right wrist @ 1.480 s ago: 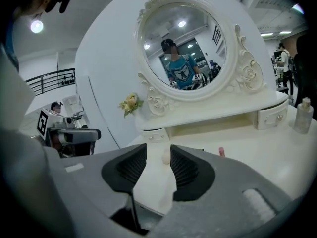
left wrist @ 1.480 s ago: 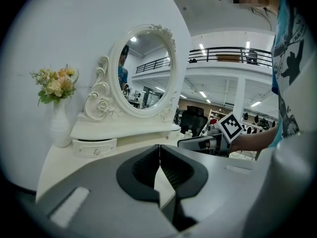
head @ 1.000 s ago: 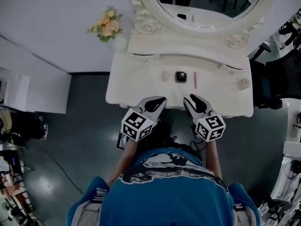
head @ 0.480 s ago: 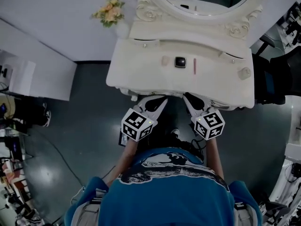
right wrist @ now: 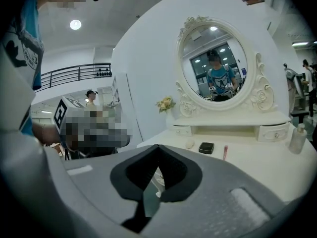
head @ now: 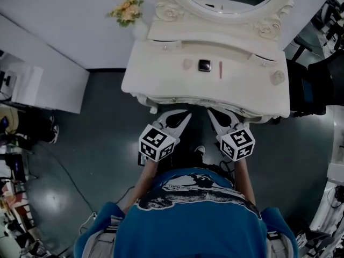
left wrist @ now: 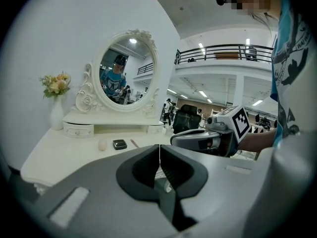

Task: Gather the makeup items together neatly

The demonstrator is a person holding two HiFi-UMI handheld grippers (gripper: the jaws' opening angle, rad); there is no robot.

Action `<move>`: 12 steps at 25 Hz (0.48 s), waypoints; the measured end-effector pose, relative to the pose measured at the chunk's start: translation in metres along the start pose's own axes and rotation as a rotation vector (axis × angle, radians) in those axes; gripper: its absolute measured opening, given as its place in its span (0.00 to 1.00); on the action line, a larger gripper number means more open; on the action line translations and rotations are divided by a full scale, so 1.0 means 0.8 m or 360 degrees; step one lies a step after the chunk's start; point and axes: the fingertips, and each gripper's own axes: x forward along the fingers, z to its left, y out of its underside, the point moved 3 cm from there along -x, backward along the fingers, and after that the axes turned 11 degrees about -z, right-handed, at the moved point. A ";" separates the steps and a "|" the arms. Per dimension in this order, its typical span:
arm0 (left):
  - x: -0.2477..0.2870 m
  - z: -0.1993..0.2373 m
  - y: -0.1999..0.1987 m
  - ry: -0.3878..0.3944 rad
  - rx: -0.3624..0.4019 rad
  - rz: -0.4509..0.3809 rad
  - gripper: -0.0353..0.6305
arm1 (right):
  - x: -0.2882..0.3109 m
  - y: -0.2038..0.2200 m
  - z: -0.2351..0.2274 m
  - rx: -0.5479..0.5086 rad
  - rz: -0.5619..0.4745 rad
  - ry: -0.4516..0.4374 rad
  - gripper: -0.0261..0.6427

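Three makeup items lie in a row at the middle of the white dressing table (head: 156, 85): a pale beige sponge (head: 187, 63), a black compact (head: 204, 65) and a thin pink stick (head: 220, 69). In the left gripper view the sponge (left wrist: 102, 145), the compact (left wrist: 119, 144) and the stick (left wrist: 134, 144) lie far ahead; so too the compact (right wrist: 206, 148) in the right gripper view. My left gripper (head: 184, 114) and right gripper (head: 211, 112) hang side by side just off the table's front edge. Both are shut with nothing between their jaws.
A small clear bottle (head: 277, 78) stands at the table's right end. An oval mirror (head: 231, 7) rises behind a raised drawer shelf, and a vase of flowers (head: 127, 12) stands at the back left. A dark office chair (head: 314, 85) sits to the right of the table.
Both grippers have drawn back from over the table's front edge to the floor side of it. The right jaws have closed. The items have not moved.
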 end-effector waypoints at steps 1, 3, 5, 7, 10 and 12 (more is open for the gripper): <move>0.000 -0.002 0.000 0.0006 0.0002 -0.0001 0.07 | -0.002 0.001 0.002 0.0001 0.0000 -0.0005 0.04; 0.002 -0.006 -0.001 0.0022 0.0009 -0.0008 0.07 | -0.005 0.001 0.005 -0.0009 -0.0001 -0.0011 0.04; 0.003 -0.011 -0.001 0.0038 0.0013 -0.0017 0.07 | -0.008 0.002 0.007 -0.0026 0.0002 -0.0015 0.04; 0.004 -0.017 0.001 0.0051 0.0016 -0.0021 0.07 | -0.011 0.004 0.008 -0.0033 0.0005 -0.0015 0.04; 0.006 -0.021 0.000 0.0063 0.0026 -0.0030 0.07 | -0.012 0.002 0.006 -0.0038 -0.0001 -0.0020 0.04; 0.006 -0.022 -0.001 0.0064 0.0034 -0.0034 0.07 | -0.013 0.000 0.006 -0.0045 -0.0007 -0.0027 0.04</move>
